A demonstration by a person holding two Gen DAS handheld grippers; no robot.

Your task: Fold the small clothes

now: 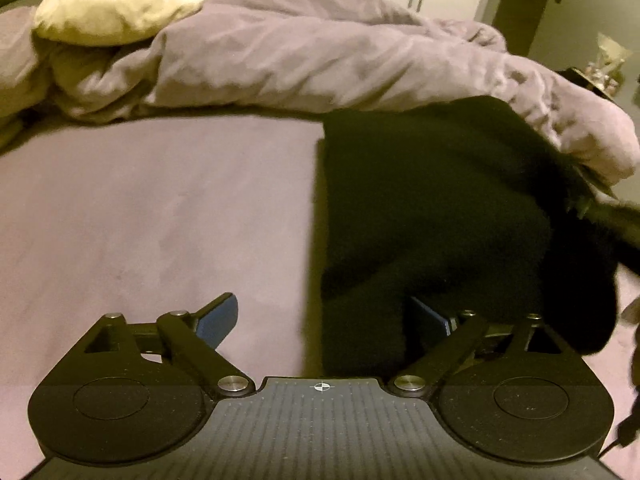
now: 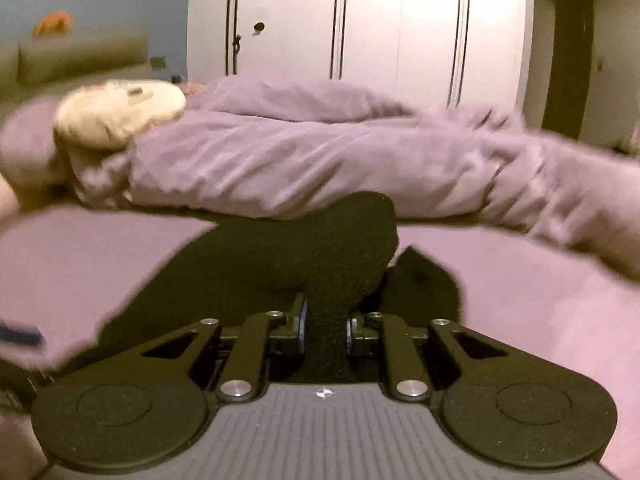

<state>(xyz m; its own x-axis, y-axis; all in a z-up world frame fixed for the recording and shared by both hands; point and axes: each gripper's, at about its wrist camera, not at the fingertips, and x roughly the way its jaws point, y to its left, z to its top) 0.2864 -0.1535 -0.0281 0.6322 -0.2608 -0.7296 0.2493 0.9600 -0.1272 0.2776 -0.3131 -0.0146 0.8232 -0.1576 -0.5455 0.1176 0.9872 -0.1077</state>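
Right gripper (image 2: pixel 325 330) pinching a gathered edge of the black garment (image 1: pixel 432 216) lying on the purple bedsheet (image 1: pixel 160 220), left gripper (image 1: pixel 322 316) spread with nothing clamped; fold judged under way, final flattening apparently not yet done.

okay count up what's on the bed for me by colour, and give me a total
Black: 1, the black garment, pinched in the right gripper
Purple: 1, the bunched duvet
Cream: 1, the round plush cushion
Total: 3, all on the purple sheet. The left gripper holds nothing.
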